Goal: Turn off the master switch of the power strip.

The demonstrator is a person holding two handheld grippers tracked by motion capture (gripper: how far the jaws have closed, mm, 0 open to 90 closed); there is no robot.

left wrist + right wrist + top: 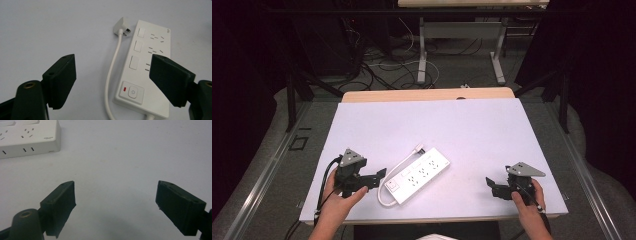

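Note:
A white power strip (pixel 418 174) lies at an angle on the pale table (pixel 472 130), near the front edge. Its white cord (pixel 398 166) loops from the near end round to a plug (pixel 419 148) beside its far end. In the left gripper view the power strip (pixel 147 70) shows a red-marked switch (pixel 132 93) at its near end, with the plug (pixel 121 27) farther off. My left gripper (pixel 379 178) is open, just left of the strip's switch end, jaws empty. My right gripper (pixel 492 187) is open over bare table at the front right, well clear of the strip (pixel 27 137).
A wooden strip (pixel 427 95) borders the table's far edge. Beyond it, a desk frame (pixel 459 45) and loose cables (pixel 382 67) lie on the floor. Dark stands flank both sides of the table.

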